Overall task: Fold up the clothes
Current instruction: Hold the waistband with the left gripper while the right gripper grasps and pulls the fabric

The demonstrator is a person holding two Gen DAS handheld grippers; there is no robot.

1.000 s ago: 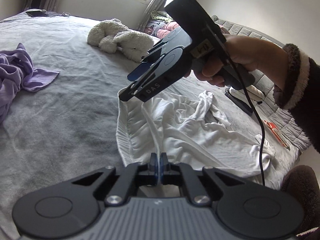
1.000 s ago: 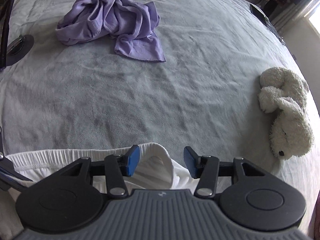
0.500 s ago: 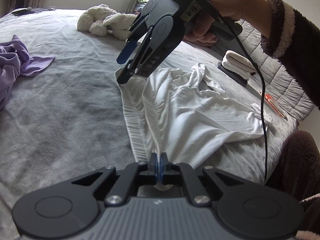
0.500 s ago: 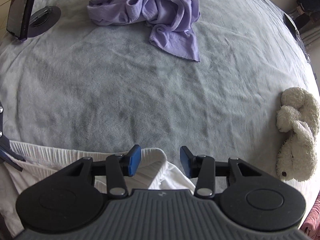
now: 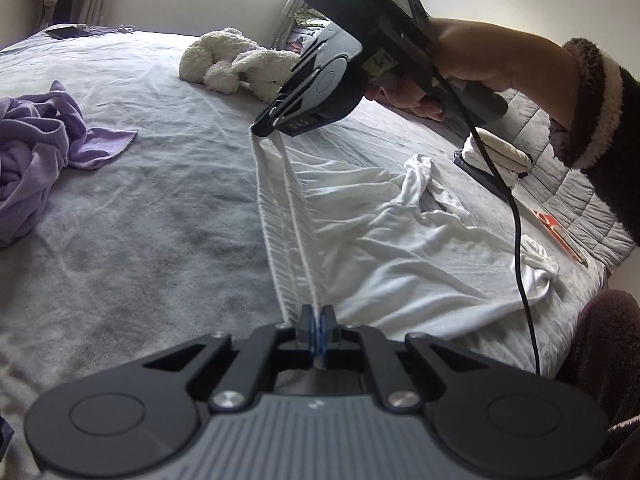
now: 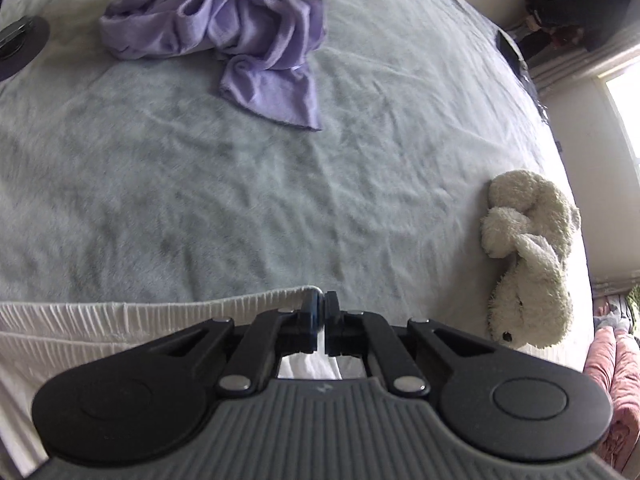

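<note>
Left wrist view: the left gripper (image 5: 319, 334) fills the bottom of the frame, its two blue-padded fingers pressed together on the ribbed hem of a white garment (image 5: 400, 232). The hem runs taut across the grey bed (image 5: 168, 216) from these fingers up to the right gripper (image 5: 262, 126), which a hand (image 5: 472, 68) in a dark fleece sleeve with a pale cuff holds above the middle of the bed. The right gripper's fingers are clamped on the far end of the same hem. The rest of the white garment lies rumpled on the bed to the right of the hem, reaching toward the bed's right edge. A black cable (image 5: 516, 220) hangs from the right gripper across it. A crumpled purple garment (image 5: 40, 148) lies at the bed's left edge. A white plush toy (image 5: 232, 64) lies near the far edge, below a window. A folded white item lies on a dark flat thing at the right edge; what it is I cannot tell.

Right wrist view: the right gripper (image 6: 320, 312) has its fingers closed on the corner of the white garment (image 6: 120, 320), whose ribbed hem stretches to the left along the near edge of the bed (image 6: 280, 184). The purple garment (image 6: 224, 28) lies near the far edge. The plush toy (image 6: 528, 256) lies at the right edge.
</note>
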